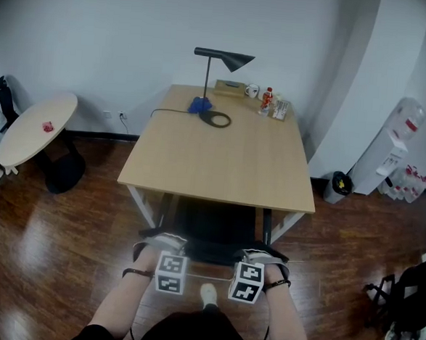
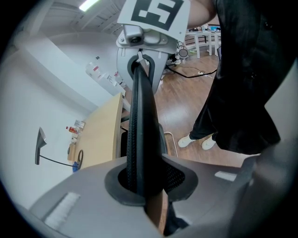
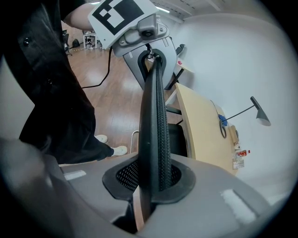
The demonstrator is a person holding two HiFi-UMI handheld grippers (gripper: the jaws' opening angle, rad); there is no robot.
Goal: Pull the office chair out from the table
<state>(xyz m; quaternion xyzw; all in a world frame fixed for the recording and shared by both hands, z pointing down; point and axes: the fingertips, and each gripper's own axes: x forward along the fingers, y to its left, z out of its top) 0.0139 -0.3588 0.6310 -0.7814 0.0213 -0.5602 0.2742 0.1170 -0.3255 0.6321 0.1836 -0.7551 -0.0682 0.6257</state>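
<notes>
The black mesh office chair [image 1: 212, 235] stands tucked in at the near edge of the wooden table [image 1: 220, 166]. Its seat is mostly under the tabletop. My left gripper [image 1: 166, 242] is shut on the left part of the backrest's top rim, and my right gripper [image 1: 259, 257] is shut on the right part. In the left gripper view the thin black backrest rim [image 2: 139, 116] runs up from between the jaws of my left gripper [image 2: 144, 186]. In the right gripper view the rim [image 3: 156, 111] is likewise clamped by my right gripper [image 3: 151, 186].
A black desk lamp [image 1: 219, 61], a mug [image 1: 251, 90], a bottle [image 1: 266, 101] and a blue item [image 1: 199, 105] sit at the table's far end. A round white table [image 1: 38, 126] stands left. A water dispenser [image 1: 392, 153] and a bin [image 1: 338, 186] stand right. Wood floor surrounds me.
</notes>
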